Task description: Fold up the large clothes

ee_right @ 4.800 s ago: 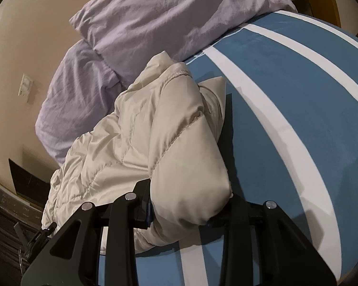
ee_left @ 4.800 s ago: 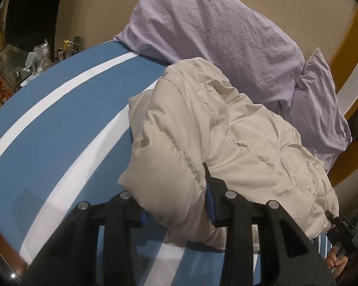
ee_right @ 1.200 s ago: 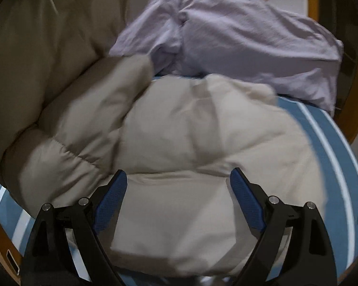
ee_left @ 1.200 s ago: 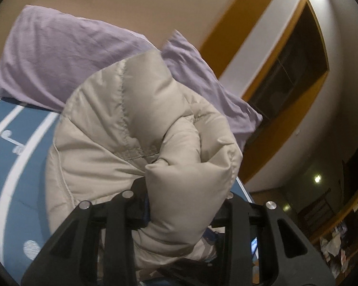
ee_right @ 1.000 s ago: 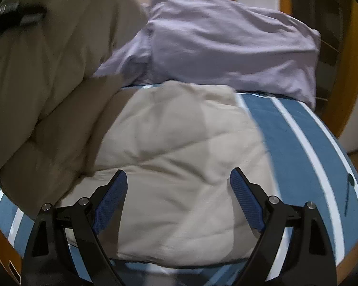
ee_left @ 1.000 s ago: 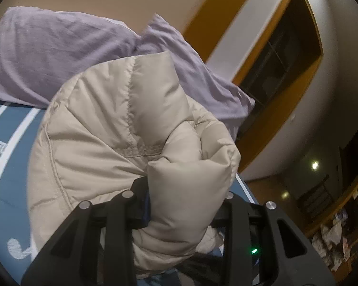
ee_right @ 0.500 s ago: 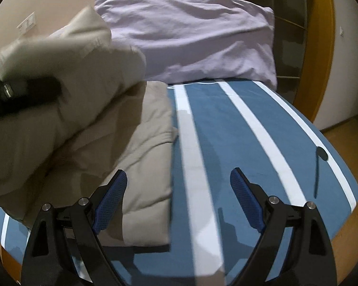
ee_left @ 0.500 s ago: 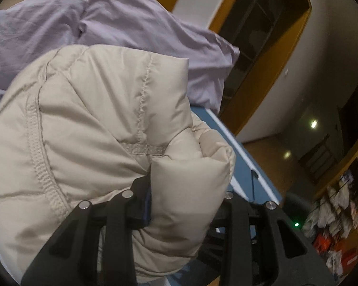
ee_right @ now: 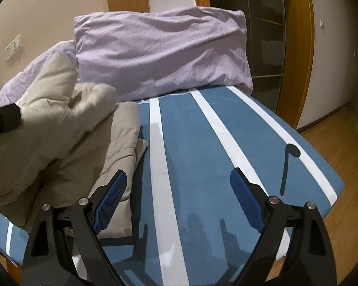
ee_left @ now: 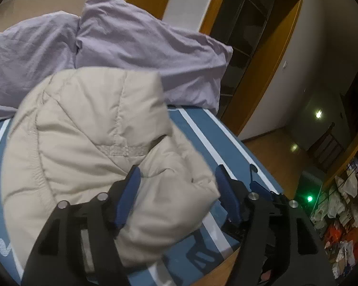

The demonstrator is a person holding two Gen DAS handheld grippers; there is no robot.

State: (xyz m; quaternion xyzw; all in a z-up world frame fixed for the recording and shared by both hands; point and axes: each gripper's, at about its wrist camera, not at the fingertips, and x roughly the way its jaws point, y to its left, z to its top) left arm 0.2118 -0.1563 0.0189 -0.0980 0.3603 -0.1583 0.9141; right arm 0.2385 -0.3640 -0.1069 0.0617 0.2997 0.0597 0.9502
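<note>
A beige puffer jacket (ee_left: 83, 138) lies bunched and folded over itself on the blue bed with white stripes (ee_left: 202, 131). My left gripper (ee_left: 179, 190) is open, its jaws spread either side of a puffy fold that sags between them. In the right wrist view the jacket (ee_right: 59, 131) sits at the left. My right gripper (ee_right: 179, 195) is open and empty over bare bedsheet (ee_right: 191, 131), to the right of the jacket. The left gripper's black body shows blurred at that view's left edge (ee_right: 2, 119).
Two lilac pillows (ee_right: 160, 52) lean against the wall at the head of the bed. The bed's right edge (ee_right: 322, 166) drops to a wooden floor (ee_right: 341, 138). A wooden door frame and dark shelves (ee_left: 262, 47) stand to the right. Clutter lies on the floor (ee_left: 346, 202).
My left gripper has opened and let go of the jacket fold, which has dropped lower onto the bed. My right gripper stays open and has swung right, away from the jacket.
</note>
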